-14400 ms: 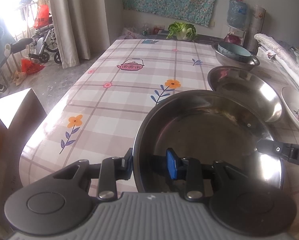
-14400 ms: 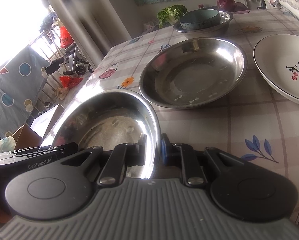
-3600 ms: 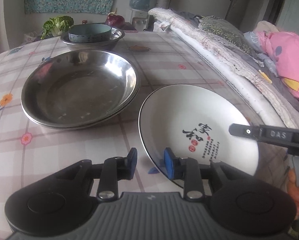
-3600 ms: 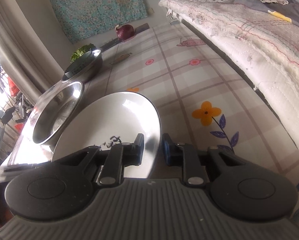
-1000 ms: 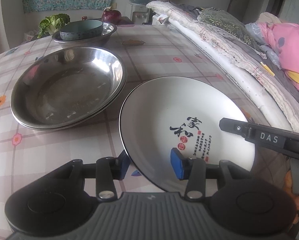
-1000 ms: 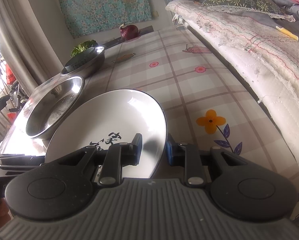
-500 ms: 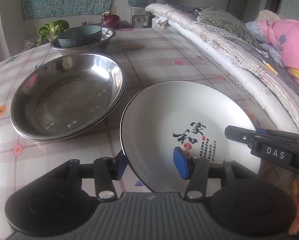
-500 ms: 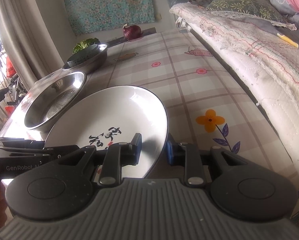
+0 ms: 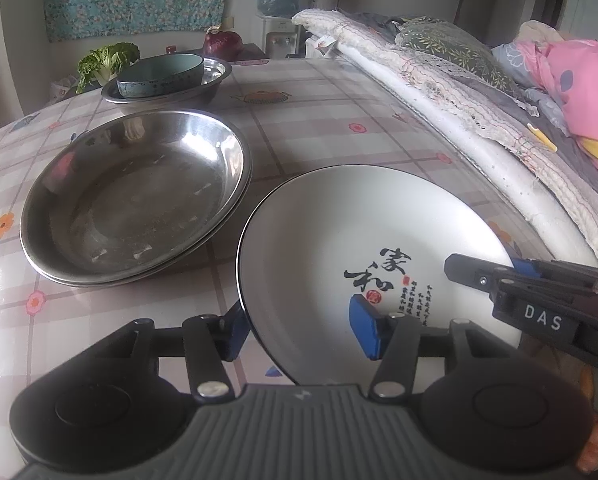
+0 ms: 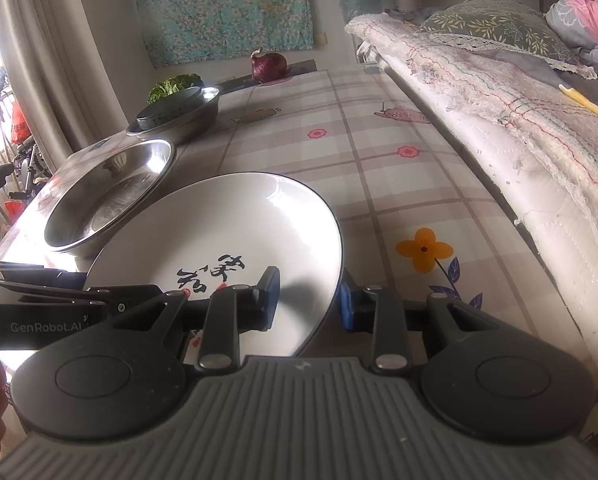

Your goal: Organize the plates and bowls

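Now straddling the white plate (image 9: 339, 240) from two sides, with it lying flat on the table (image 9: 319, 120), at about 4 o'clock of the stacked steel dishes (image 9: 131, 192) and just beside them. Seen from the left wrist: left gripper (image 9: 299, 332) set mid-wide over the rim at the plate's 7 o'clock, one pad outside the edge, the other above the white face, neither pressing. Seen from the right wrist: right gripper (image 10: 307, 304) narrower, jaws opening, rim between them at the plate's 4 o'clock, no squeeze visible.

Risks, as judged from this:
- Lifting before either pair of pads bites means a plate that stays put or rises lopsided, slides out and cracks on the table.
- Clamping on one side only invites a tilt and a slip, given a smooth glazed rim and small pads.
- Swinging toward 10 o'clock too low risks clipping the steel rim, jolting the stack and chipping the plate.
- Drifting toward 3 o'clock brings it near the table edge by the bedding (image 9: 479, 120), with little margin.
- Letting go above the stack rather than on it means a hard clatter.
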Motion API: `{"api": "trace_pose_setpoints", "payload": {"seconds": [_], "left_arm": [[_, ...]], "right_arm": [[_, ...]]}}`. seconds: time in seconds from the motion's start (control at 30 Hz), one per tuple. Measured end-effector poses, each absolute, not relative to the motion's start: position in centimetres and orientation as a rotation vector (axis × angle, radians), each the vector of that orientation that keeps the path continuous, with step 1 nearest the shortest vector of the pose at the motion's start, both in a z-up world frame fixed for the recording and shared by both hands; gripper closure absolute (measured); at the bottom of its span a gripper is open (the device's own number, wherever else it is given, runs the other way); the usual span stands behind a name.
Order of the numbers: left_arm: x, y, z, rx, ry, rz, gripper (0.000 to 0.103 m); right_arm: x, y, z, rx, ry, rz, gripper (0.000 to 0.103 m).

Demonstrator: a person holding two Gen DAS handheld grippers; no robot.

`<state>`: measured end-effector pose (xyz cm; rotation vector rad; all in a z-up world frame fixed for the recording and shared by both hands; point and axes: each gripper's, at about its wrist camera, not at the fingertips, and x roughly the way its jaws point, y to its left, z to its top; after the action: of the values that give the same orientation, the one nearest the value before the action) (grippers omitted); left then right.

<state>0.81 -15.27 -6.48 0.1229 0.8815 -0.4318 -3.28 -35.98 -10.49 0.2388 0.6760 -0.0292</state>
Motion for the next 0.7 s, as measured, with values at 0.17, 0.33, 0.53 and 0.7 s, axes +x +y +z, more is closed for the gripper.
{"api": "trace_pose_setpoints", "payload": {"seconds": [0.17, 0.33, 0.53, 0.7], "left_arm": [[0.7, -15.2, -6.3, 0.12, 0.878, -0.433, 0.049], [0.6, -15.2, -6.0, 0.119, 0.869, -0.44, 0.049], [0.4, -15.0, -5.8, 0.111, 0.859, -0.445, 0.049], [0.3, -14.8, -5.3, 0.101, 0.849, -0.453, 0.049]], "right_arm": [[-3.3, -35.9, -10.4, 0.23, 0.671, -0.03, 0.073], [-3.5, -36.0, -10.1, 0.231, 0.664, -0.036, 0.073], [-3.8, -35.8, -9.8, 0.226, 0.658, -0.04, 0.073], [-4.1, -35.7, -9.2, 0.231, 0.641, -0.047, 0.073]]}}
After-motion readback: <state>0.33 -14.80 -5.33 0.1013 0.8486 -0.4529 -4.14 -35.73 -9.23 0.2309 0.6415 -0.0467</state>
